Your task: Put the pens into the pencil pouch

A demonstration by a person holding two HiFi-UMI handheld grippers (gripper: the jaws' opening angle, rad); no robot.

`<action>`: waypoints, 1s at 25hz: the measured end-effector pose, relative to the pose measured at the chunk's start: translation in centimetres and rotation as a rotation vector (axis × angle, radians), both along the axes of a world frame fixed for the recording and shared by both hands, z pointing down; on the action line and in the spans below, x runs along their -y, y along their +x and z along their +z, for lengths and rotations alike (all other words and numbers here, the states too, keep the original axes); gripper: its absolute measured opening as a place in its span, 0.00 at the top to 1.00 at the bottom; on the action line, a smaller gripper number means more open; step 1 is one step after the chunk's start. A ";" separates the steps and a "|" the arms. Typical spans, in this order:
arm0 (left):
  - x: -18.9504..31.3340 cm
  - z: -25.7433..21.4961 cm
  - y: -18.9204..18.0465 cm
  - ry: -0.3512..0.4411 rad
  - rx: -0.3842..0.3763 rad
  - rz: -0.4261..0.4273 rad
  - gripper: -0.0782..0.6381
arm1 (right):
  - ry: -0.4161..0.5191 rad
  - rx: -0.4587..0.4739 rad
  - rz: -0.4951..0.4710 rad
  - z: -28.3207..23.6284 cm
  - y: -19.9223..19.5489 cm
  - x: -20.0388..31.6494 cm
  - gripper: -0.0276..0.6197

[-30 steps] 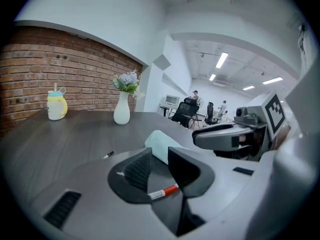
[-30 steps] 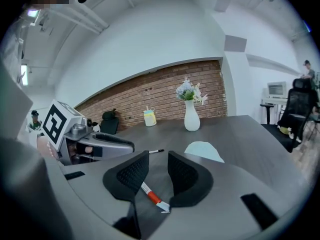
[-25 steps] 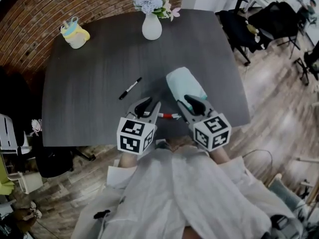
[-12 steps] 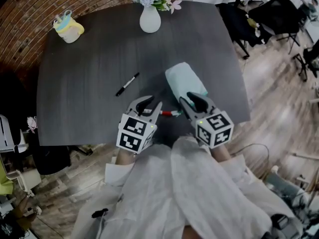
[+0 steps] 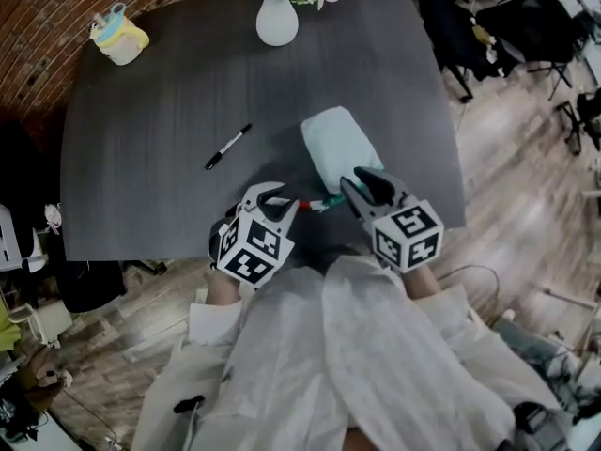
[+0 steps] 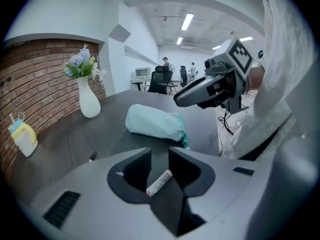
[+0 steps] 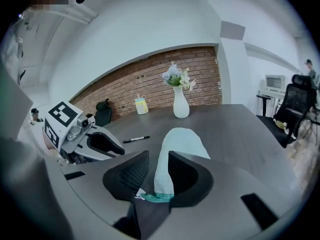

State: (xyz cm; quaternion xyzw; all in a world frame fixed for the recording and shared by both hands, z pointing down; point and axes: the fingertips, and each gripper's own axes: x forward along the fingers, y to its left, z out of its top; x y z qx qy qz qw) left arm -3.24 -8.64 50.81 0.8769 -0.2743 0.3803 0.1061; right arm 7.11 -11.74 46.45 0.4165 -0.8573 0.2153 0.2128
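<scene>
A mint-green pencil pouch (image 5: 333,144) lies near the table's front edge, its zipper end towards me. A red-and-white pen (image 5: 312,205) lies on the table just left of that end. My left gripper (image 5: 274,205) hangs low over this pen (image 6: 159,181). It shows slantwise in the gap, and the jaws, which have just been opening, stand apart without pressing on it. My right gripper (image 5: 362,188) stands open over the pouch's zipper end (image 7: 159,181). A black pen (image 5: 228,147) lies farther out to the left.
A white vase (image 5: 277,22) with flowers stands at the far edge of the dark grey table (image 5: 160,186). A yellow cup (image 5: 117,40) sits at the far left corner. Office chairs (image 5: 512,36) stand on the wooden floor to the right.
Both grippers have sunk towards the table. The left one has rolled and now sits lower over the red-and-white pen. The pouch and the black pen lie where they were.
</scene>
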 end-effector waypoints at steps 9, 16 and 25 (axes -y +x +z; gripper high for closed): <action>-1.4 2.2 1.3 -0.003 0.152 0.225 0.75 | -0.039 -0.206 -0.217 2.6 1.2 -0.7 0.80; -1.8 3.8 1.9 -0.031 0.220 0.304 0.74 | -0.063 -0.365 -0.390 4.7 1.6 -1.8 0.80; -1.9 5.4 2.6 -0.077 0.240 0.322 0.74 | -0.032 -0.541 -0.547 7.0 3.1 -2.1 0.77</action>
